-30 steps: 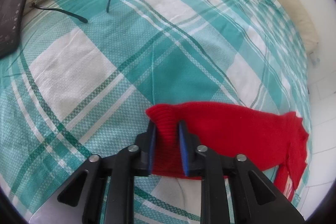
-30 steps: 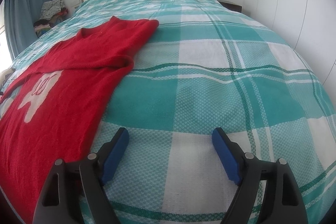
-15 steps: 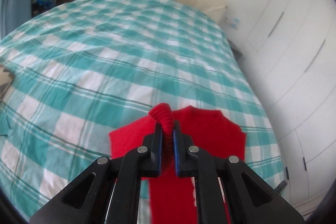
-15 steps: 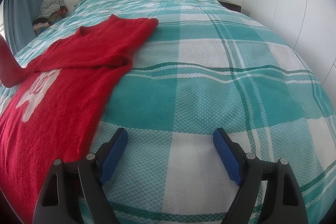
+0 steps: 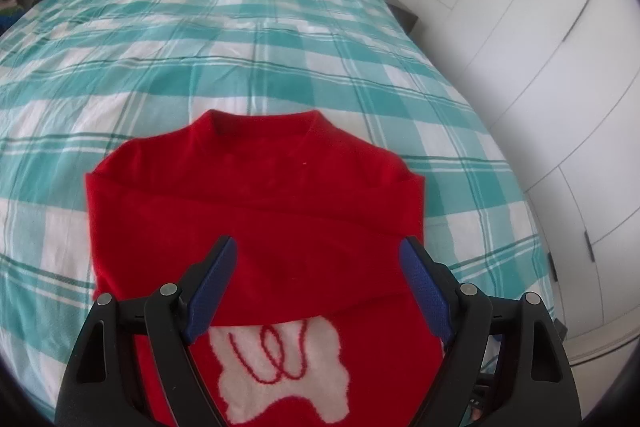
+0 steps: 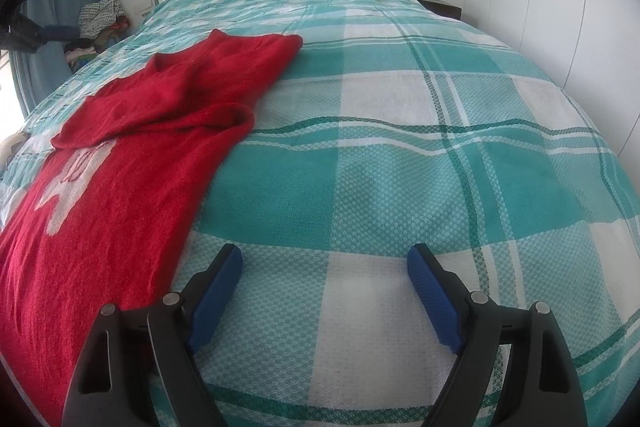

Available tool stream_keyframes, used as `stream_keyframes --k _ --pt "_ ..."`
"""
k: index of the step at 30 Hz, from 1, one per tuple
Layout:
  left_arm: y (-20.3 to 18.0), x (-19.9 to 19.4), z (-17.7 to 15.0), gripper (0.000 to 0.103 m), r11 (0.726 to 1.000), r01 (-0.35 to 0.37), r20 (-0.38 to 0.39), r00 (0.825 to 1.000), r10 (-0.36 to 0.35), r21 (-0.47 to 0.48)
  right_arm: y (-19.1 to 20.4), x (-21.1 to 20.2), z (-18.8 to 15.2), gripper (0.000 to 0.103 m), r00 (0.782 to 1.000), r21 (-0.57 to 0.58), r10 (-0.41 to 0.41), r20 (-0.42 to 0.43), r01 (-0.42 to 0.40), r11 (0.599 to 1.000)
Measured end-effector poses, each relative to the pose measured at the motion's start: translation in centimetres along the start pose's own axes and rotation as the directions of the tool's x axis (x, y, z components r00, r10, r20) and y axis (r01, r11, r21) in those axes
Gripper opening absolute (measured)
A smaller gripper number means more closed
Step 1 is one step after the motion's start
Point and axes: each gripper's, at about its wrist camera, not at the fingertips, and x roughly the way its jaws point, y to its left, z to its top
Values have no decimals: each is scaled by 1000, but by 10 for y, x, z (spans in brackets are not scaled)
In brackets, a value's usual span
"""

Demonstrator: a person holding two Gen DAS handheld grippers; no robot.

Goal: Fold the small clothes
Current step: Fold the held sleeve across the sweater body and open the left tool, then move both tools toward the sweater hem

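Red sweater (image 5: 256,211) spread flat on the checked bed (image 5: 248,39), collar toward 12 o'clock, both sleeves folded across the chest, white motif (image 5: 280,371) showing below them. Long axis running 12 to 6, straight along the left hand-held gripper (image 5: 316,291), held directly above it with jaws spread wide, gripping nothing. Right hand-held gripper (image 6: 324,291) likewise wide apart and empty (over bare bedcover), sweater off at its 9 to 10 o'clock. Left one clearly nearer; hem probably next to lift toward collar.

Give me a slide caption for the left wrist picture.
Open left gripper above a red sweater, sleeves folded across, on a teal checked bedspread.
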Motion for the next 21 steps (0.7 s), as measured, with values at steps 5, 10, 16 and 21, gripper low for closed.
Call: stream_keyframes --k 5,10,16,21 --pt "62 -37 -24 85 986 -166 43 985 167 -29 2 1 1 87 1000 -10 -4 -9 4 1000" --pt "110 -78 -56 95 917 -397 102 914 393 27 2 2 1 88 1000 -10 -3 -11 3 1000" --pt "153 -66 -100 96 913 -397 95 909 405 -89 2 3 2 88 1000 -11 -5 -8 5 1000" --pt "177 -31 -132 96 899 -406 98 900 424 -164 1 3 0 88 1000 -8 0 -1 0 1000"
